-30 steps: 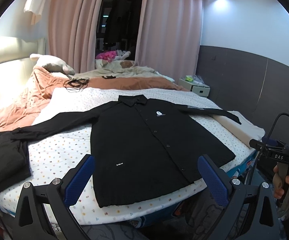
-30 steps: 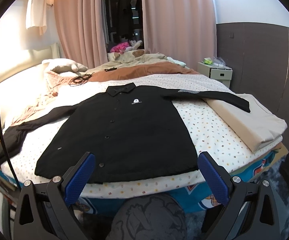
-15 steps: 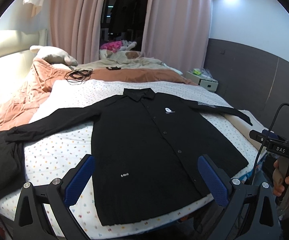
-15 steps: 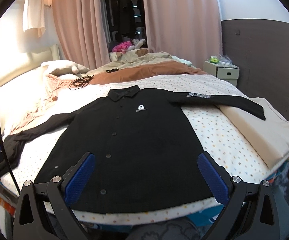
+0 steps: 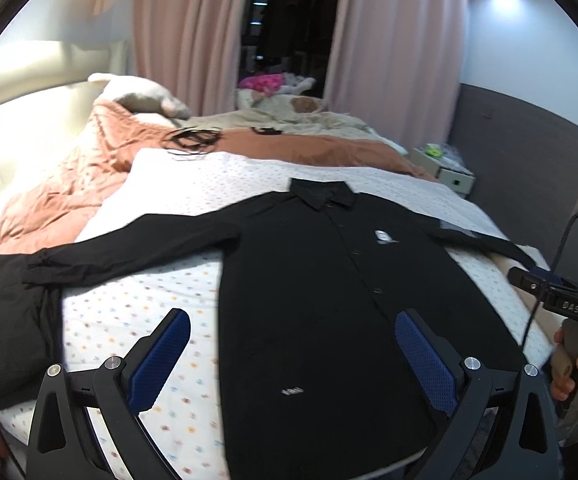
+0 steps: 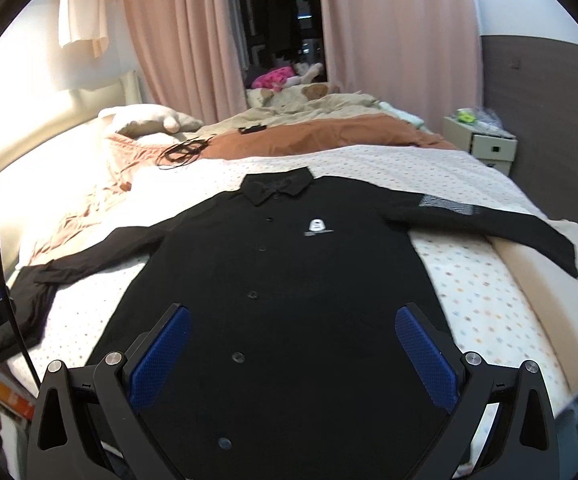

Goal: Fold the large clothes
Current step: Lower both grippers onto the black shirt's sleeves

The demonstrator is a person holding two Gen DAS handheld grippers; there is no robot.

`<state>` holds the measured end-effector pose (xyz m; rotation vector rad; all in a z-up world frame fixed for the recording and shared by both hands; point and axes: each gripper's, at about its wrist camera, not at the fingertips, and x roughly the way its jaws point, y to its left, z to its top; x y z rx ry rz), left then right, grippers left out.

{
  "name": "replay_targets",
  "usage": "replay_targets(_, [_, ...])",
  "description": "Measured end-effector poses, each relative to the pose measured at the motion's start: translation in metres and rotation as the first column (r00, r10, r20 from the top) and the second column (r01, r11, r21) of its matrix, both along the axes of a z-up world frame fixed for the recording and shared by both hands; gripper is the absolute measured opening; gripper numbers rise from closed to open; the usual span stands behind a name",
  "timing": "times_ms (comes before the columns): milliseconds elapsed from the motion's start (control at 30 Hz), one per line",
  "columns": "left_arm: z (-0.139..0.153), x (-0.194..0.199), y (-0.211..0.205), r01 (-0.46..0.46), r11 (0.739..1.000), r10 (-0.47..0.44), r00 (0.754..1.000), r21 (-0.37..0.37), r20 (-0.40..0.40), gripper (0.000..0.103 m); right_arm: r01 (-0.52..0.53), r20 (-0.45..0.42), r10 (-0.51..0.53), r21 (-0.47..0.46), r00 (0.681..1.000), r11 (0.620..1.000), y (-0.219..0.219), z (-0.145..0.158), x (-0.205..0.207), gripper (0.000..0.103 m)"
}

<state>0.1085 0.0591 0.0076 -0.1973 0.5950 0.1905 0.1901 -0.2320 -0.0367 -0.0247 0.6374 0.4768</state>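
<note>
Jaws wide apart on the left gripper (image 5: 289, 356), blue pads (image 5: 161, 354) holding nothing, poised over the lower front of the black button-up shirt (image 5: 329, 300); same story on the right gripper (image 6: 289, 354), spread open and empty above the placket near the hem. The shirt lies face up and buttoned on the dotted bedsheet (image 5: 137, 320), collar (image 6: 277, 188) away from us, both sleeves stretched out to the sides. One sleeve (image 6: 489, 224) runs onto a folded beige blanket (image 6: 549, 280) at the bed's edge; the other sleeve (image 5: 129, 252) ends against a dark bundle of cloth (image 5: 9, 320). No fold shows yet, so this reads as the approach before the first grasp. Next, I'd judge, each gripper needs cloth between its pads, likely the hem corners or a sleeve, and pinching one layer cleanly off a soft bed looks like the tricky part.
</note>
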Motion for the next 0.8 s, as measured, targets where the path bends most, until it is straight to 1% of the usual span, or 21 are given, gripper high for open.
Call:
replay_targets(167, [-0.003, 0.010, 0.031, -0.075, 0.997, 0.075, 0.997, 0.012, -0.015, 0.103, -0.046, -0.023, 0.046, -0.007, 0.999, 0.999, 0.027, -0.005, 0.027, 0.103])
replay_targets(300, [-0.006, 0.012, 0.064, -0.133, 0.991, 0.132, 0.991, -0.004, -0.026, 0.103, -0.088, -0.043, 0.088, -0.003, 0.995, 0.996, 0.052, -0.010, 0.046, 0.103])
replay_targets(400, [-0.007, 0.010, 0.092, -0.182, 0.983, 0.182, 0.983, -0.002, -0.033, 0.103, -0.117, -0.057, 0.117, -0.003, 0.992, 0.993, 0.072, -0.014, 0.059, 0.103])
replay_targets(467, [-0.008, 0.009, 0.115, -0.215, 0.977, 0.214, 0.976, -0.010, -0.038, 0.100, -0.137, -0.070, 0.136, -0.003, 0.988, 0.991, 0.086, -0.017, 0.067, 0.103])
replay_targets(600, [-0.012, 0.003, 0.158, -0.296, 0.955, 0.295, 0.954, -0.009, -0.062, 0.098, -0.174, -0.085, 0.173, -0.002, 0.981, 0.985, 0.115, -0.023, 0.084, 0.103])
replay_targets(700, [-0.016, -0.002, 0.191, -0.355, 0.935, 0.355, 0.932, 0.010, -0.073, 0.097, -0.195, -0.097, 0.194, -0.001, 0.976, 0.981, 0.135, -0.028, 0.096, 0.103])
replay_targets(800, [-0.022, -0.008, 0.229, -0.409, 0.912, 0.408, 0.909, 0.006, -0.084, 0.095, -0.212, -0.105, 0.210, -0.007, 0.972, 0.977, 0.157, -0.033, 0.108, 0.103])
